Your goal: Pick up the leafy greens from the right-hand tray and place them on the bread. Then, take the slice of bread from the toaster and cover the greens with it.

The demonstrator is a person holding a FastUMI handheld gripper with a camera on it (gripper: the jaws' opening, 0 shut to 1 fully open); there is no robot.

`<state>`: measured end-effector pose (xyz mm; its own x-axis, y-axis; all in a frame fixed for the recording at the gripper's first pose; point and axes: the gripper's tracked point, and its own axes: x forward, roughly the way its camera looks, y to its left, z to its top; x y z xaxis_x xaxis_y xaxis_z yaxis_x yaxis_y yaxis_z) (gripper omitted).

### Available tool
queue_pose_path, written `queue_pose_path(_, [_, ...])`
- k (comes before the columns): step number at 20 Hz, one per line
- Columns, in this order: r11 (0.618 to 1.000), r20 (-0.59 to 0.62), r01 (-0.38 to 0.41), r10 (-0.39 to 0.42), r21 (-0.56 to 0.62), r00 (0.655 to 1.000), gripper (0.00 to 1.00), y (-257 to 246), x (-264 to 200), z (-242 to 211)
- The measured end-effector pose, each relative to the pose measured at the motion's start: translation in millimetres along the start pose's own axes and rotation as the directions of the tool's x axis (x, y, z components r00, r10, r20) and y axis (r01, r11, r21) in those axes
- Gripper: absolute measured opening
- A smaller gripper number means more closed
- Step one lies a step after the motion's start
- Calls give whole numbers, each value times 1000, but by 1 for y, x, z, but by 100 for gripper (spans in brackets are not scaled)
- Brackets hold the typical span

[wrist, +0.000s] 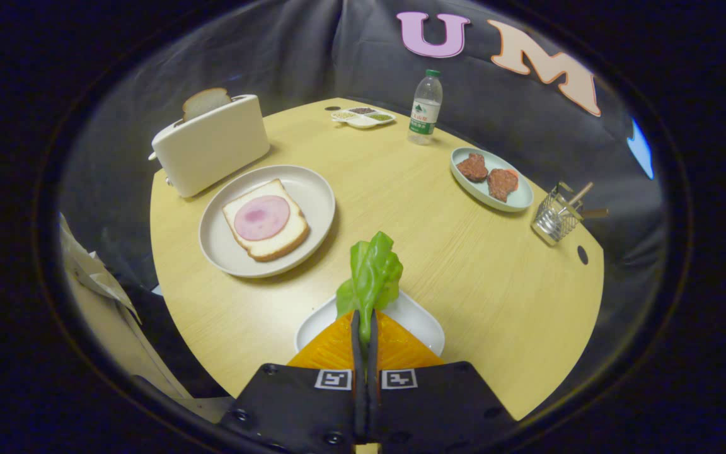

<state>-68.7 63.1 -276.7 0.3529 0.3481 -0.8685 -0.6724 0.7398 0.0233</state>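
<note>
My gripper (364, 328) is shut on the leafy greens (372, 271), which stick up from between the two fingers, lifted above a small white tray (423, 321) just ahead of them. Beyond and to the left, a slice of bread (265, 219) topped with a round pink ham slice (262, 217) lies on a round white plate (312, 189). Behind that plate stands a white toaster (212, 145) with a second slice of bread (205, 102) poking out of its slot.
A pale green plate (520, 198) with two meat patties sits to the far right. A wire basket (555, 221) with utensils stands near the table's right edge. A water bottle (425, 108) and a small divided dish (363, 117) are at the back.
</note>
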Motion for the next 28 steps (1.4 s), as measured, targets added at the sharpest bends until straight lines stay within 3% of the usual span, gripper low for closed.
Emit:
queue_pose_path(13, [995, 31, -41, 44, -92, 999, 4, 53, -1, 62])
queue_pose_path(28, [972, 36, -140, 149, -188, 988, 4, 114, 37, 106])
